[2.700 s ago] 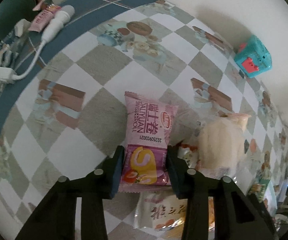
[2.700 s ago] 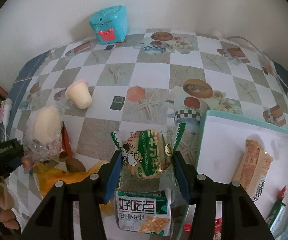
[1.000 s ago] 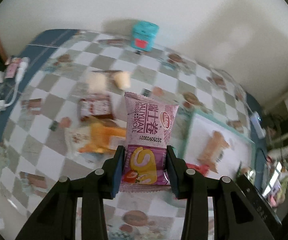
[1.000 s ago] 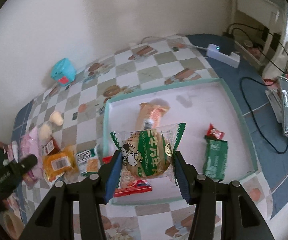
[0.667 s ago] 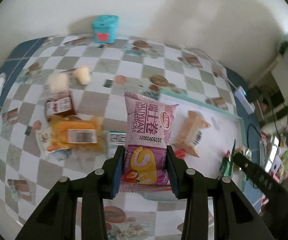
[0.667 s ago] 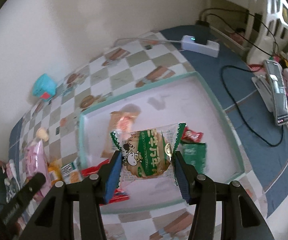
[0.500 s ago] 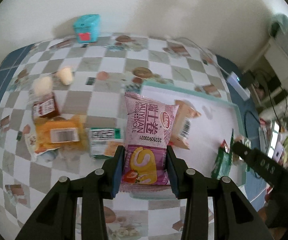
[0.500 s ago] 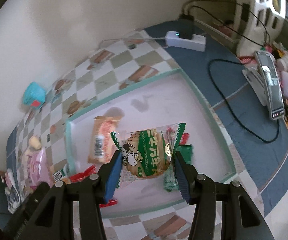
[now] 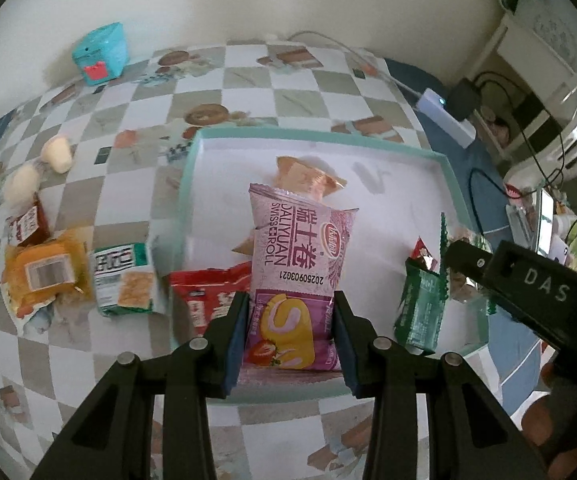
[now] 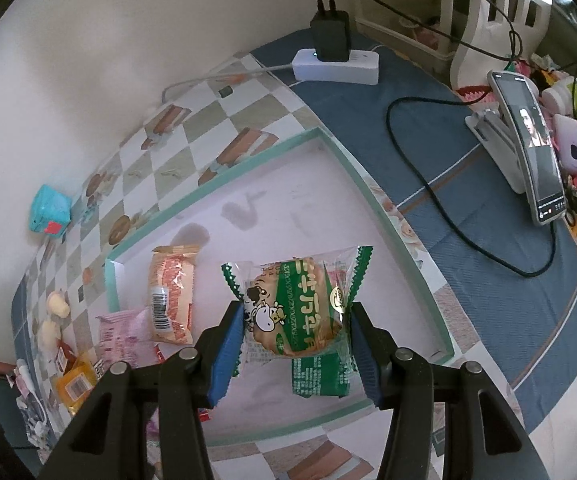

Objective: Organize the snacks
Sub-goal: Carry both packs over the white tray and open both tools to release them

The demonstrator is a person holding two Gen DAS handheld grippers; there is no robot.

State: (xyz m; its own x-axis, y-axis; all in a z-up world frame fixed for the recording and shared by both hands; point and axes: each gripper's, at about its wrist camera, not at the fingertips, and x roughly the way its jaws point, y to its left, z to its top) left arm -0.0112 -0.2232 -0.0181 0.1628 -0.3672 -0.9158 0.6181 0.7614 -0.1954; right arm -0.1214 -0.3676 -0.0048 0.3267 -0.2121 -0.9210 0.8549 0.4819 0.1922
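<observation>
My left gripper point(image 9: 290, 338) is shut on a pink Swiss roll pack point(image 9: 298, 256) and holds it above the near part of the teal-rimmed white tray point(image 9: 320, 136). My right gripper point(image 10: 296, 344) is shut on a green cake pack point(image 10: 298, 306), held above the tray point(image 10: 248, 168). In the tray lie an orange pack point(image 10: 170, 294), a green pack point(image 10: 318, 374) and a red pack point(image 9: 208, 292). The right gripper also shows in the left wrist view point(image 9: 528, 284), at the tray's right side. The pink pack also shows in the right wrist view point(image 10: 124, 336).
Left of the tray on the checkered cloth lie a green-white cracker pack point(image 9: 124, 278), an orange pack point(image 9: 44, 276), a dark red pack point(image 9: 26, 224) and two pale jelly cups point(image 9: 58, 154). A teal toy point(image 9: 100, 54) stands by the wall. Power strip point(image 10: 336, 66), cables and phone point(image 10: 532, 140) lie right.
Both grippers carried their packs from the snack pile on the left to above the tray. The right gripper has gone further right and lower over it.
</observation>
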